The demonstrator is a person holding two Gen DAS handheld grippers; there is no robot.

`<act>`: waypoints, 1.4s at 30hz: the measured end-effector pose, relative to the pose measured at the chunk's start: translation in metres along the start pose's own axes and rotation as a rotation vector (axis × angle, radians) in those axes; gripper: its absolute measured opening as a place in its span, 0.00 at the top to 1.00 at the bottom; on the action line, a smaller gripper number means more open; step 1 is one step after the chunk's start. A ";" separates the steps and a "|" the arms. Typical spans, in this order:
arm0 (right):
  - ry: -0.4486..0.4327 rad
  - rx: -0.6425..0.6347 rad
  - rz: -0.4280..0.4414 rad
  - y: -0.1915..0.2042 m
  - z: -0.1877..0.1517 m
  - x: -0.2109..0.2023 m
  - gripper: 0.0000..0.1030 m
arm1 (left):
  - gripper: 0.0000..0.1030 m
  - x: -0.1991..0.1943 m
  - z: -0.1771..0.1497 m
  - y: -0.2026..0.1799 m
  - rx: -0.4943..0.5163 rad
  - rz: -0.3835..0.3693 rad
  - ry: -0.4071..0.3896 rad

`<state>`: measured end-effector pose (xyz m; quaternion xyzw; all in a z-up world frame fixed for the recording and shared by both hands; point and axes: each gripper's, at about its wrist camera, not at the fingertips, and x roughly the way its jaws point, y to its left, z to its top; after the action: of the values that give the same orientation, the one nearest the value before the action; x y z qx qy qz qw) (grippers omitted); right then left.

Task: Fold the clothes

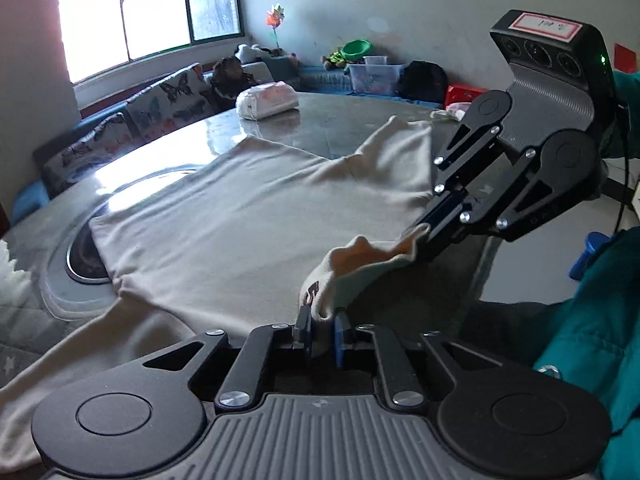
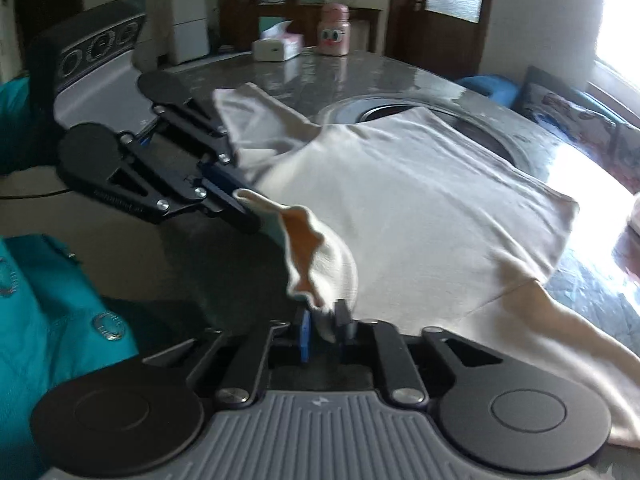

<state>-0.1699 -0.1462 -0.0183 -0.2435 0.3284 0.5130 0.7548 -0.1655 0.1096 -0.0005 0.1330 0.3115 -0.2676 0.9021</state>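
A cream shirt (image 1: 248,208) lies spread flat on a grey marble table (image 1: 320,120), one sleeve trailing off the near edge. My left gripper (image 1: 322,320) is shut on a lifted edge of the shirt (image 1: 360,264), which shows an orange inner lining and a dark print. My right gripper (image 1: 424,236) is shut on the same edge a short way along, so the cloth hangs raised between the two. In the right wrist view the right gripper (image 2: 326,320) pinches that edge (image 2: 316,256), the left gripper (image 2: 244,204) holds its far end, and the shirt (image 2: 400,200) stretches beyond.
A round recessed burner (image 1: 84,256) (image 2: 384,108) sits partly under the shirt. A white packet (image 1: 266,100) lies at the table's far side; a tissue box (image 2: 276,46) and a pink bottle (image 2: 335,30) stand at another edge. A teal sleeve (image 1: 592,320) is close by.
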 end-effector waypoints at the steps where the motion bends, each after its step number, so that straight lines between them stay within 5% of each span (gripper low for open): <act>1: -0.003 0.005 0.017 -0.001 0.002 -0.004 0.78 | 0.84 -0.003 0.001 0.002 0.000 -0.004 -0.006; 6: -0.049 0.059 0.057 -0.015 0.010 -0.023 0.78 | 0.80 -0.024 0.011 0.020 -0.034 0.002 -0.080; 11: -0.107 0.116 -0.077 -0.034 0.022 -0.017 0.73 | 0.80 -0.031 0.027 0.041 -0.137 0.085 -0.177; 15: -0.098 0.131 -0.138 -0.039 0.026 0.014 0.70 | 0.80 -0.003 0.038 0.045 -0.203 0.148 -0.145; 29: -0.112 0.075 -0.095 -0.012 0.001 0.017 0.59 | 0.73 0.035 0.007 0.014 -0.162 0.070 -0.033; 31: -0.117 0.115 -0.074 -0.021 0.002 0.011 0.55 | 0.70 0.034 0.006 0.014 -0.166 0.071 -0.035; 42: -0.147 0.301 -0.256 -0.089 0.010 0.034 0.44 | 0.61 0.032 0.003 0.013 -0.198 0.084 -0.042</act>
<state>-0.0754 -0.1497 -0.0339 -0.1297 0.3117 0.3747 0.8635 -0.1354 0.1061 -0.0172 0.0504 0.3114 -0.2001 0.9276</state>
